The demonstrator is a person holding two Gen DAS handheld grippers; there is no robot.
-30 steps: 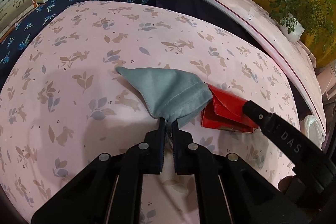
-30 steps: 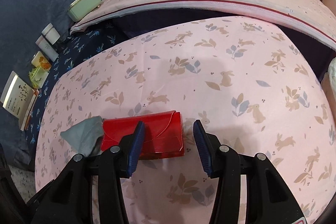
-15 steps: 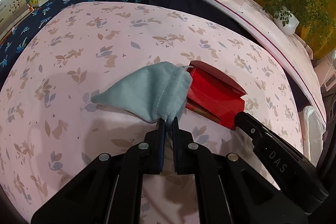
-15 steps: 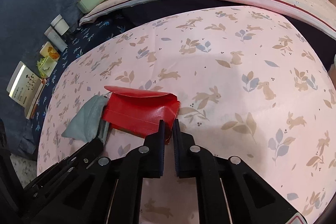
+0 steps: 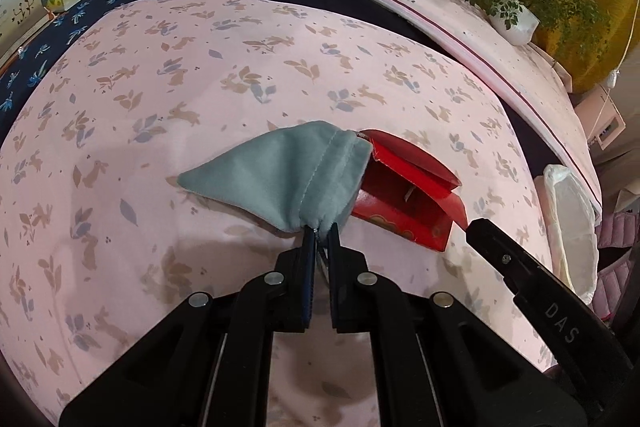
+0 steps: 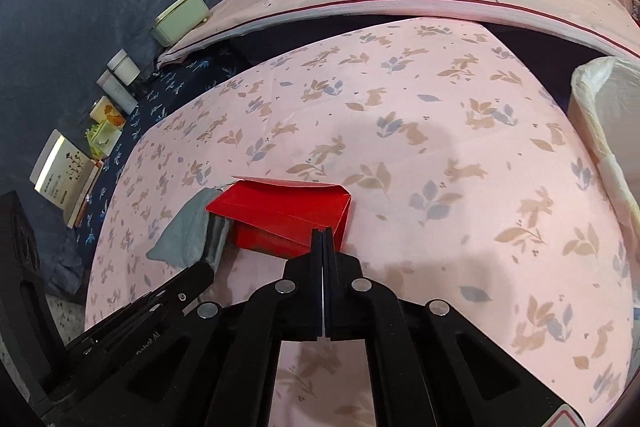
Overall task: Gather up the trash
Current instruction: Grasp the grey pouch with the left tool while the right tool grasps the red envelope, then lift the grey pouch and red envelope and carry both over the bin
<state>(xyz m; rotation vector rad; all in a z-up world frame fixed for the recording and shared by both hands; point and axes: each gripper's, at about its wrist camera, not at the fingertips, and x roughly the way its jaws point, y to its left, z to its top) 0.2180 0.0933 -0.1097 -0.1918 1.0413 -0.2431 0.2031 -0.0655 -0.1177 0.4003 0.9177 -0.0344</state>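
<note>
left gripper pinching rim of grey pouch, jaws nearly closed | right gripper clamping corner of red box, box sitting just ahead of fingertips, touching pouch mouth | risk: thin corner grip slipping, box flap catching pouch rim, box dropping on bedspread

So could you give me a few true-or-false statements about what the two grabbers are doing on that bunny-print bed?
1. The left gripper pinches the grey-blue cloth pouch. True.
2. The right gripper hangs open above the bed. False: it is shut on the red paper envelope.
3. One end of the envelope sits at the pouch's mouth. True.
4. The white-lined bin stands at the left edge of the right wrist view. False: it is at the right edge.
5. The potted plant stands on the bunny-print cover. False: it stands on the plain pink surface behind.
</note>
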